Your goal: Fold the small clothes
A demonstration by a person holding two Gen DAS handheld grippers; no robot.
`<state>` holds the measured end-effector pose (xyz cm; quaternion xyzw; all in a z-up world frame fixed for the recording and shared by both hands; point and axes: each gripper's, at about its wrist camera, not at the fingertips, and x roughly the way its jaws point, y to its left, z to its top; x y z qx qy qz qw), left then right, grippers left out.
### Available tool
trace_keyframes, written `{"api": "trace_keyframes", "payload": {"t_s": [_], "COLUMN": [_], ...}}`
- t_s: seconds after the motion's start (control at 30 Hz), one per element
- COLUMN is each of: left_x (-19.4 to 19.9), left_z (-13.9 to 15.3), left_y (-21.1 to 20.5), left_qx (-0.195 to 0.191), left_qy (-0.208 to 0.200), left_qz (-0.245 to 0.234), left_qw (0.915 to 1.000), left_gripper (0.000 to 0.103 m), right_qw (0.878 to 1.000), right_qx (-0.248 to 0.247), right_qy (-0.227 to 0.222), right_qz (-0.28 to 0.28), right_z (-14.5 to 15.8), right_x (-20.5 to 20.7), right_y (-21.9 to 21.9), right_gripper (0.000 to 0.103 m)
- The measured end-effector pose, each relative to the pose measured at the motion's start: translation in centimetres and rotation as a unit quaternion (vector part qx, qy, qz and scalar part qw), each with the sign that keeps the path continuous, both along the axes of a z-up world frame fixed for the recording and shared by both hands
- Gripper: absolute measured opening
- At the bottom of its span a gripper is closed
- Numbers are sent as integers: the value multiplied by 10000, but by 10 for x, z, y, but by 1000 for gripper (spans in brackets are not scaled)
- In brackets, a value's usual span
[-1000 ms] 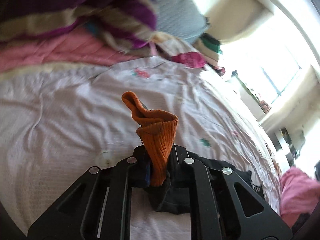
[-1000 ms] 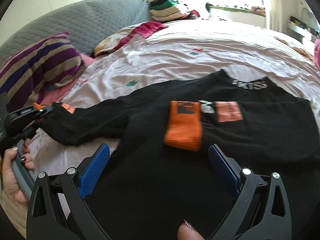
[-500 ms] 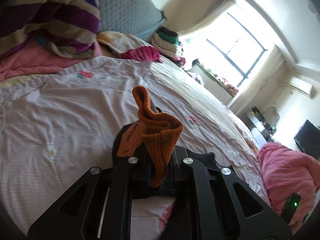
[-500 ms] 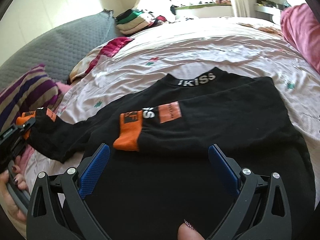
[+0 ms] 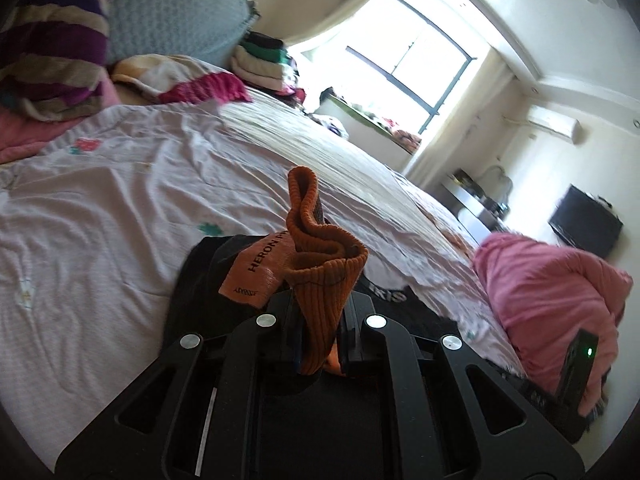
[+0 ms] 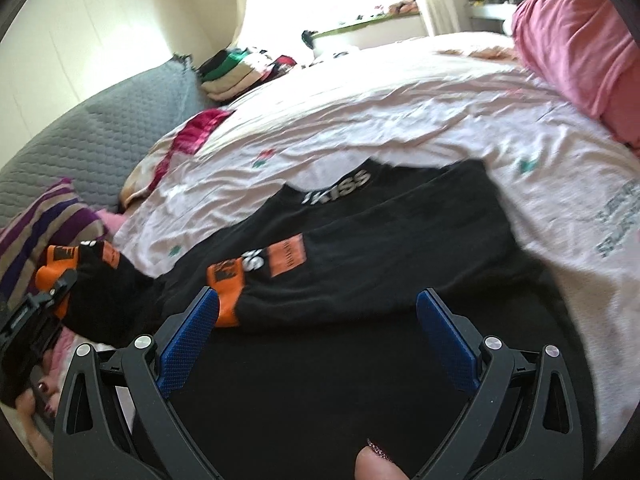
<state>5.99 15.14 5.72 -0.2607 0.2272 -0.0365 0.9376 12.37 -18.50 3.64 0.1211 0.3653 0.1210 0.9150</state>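
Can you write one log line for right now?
left gripper: shut on orange ribbed cuff | right gripper: open, empty | black long-sleeved top: on bed

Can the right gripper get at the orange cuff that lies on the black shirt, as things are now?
Probably yes. The right gripper is open and empty, and the orange cuff lies flat on the black shirt just beyond its left finger, uncovered. The left gripper holds the other sleeve, off to the side.

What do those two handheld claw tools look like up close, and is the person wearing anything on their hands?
Both are matte black plastic frames with cut-out openings and round silver bolts. The right gripper has two textured blue pads. The left gripper looks all black from its own camera. No gloves or sleeves show; a thumbnail wears dark glittery polish.
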Motion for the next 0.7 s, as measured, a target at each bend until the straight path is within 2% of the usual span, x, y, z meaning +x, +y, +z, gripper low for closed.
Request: {"api": "trace_keyframes", "payload": {"t_s": [0.3, 0.43, 0.7], "left_x": [20, 25, 37], "left_z": [-20, -28, -48], "left_y": [-44, -59, -78], "left_qx": [215, 329, 488], "left_qy": [303, 453, 825], "left_qz": [-625, -785, -1071], "left_qw": [9974, 9953, 9896], "left_gripper": [6, 6, 6], "right_qw": [9996, 9989, 9980], "right_qx": [20, -135, -32], "right_qy": [-100, -172, -110], "right_qz": [-269, -424, -626], "right_z": [6, 7, 1], "right_x": [0, 0, 2], "right_y": [-24, -31, -52], "right_gripper": [98, 98, 98]}}
